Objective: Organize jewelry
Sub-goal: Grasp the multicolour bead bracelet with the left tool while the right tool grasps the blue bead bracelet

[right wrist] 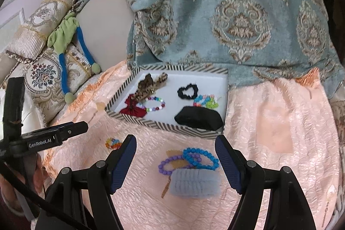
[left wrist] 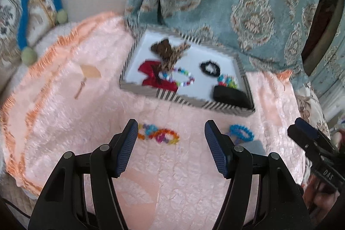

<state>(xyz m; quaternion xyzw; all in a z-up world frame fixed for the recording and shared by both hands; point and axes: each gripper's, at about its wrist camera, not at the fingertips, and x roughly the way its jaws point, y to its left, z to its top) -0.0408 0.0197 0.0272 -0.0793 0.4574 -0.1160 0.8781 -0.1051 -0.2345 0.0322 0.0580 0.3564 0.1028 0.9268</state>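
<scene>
Peach plush blanket (right wrist: 269, 122) is carrying everything here, and the striped tray (right wrist: 163, 126) is sitting at its far edge against the blue patterned cloth (right wrist: 237, 14), already holding a red bow (right wrist: 132, 109), a leopard clip (right wrist: 148, 83), a bead bracelet (right wrist: 154, 104), a black scrunchie (right wrist: 187, 91) and a black pouch (right wrist: 198, 118). Loose pieces are still lying on the blanket short of the tray's near wall: a rainbow bracelet (left wrist: 159, 136) toward the left, and a blue bracelet (right wrist: 200, 157), a purple bracelet (right wrist: 170, 164) and a grey band (right wrist: 195, 183) bunched together toward the right. The left gripper (left wrist: 171, 133) is standing wide and empty, hovering with the rainbow bracelet just beyond its left finger. The right gripper (right wrist: 175, 144) is likewise wide and empty, framing the blue and purple pair. Judging by the aim, the left one is going for the rainbow bracelet; it should be shifting left to centre the beads between the fingers, sinking into the soft pile so both strands are caught, then closing gently, since the plush may be hiding the lower beads.
</scene>
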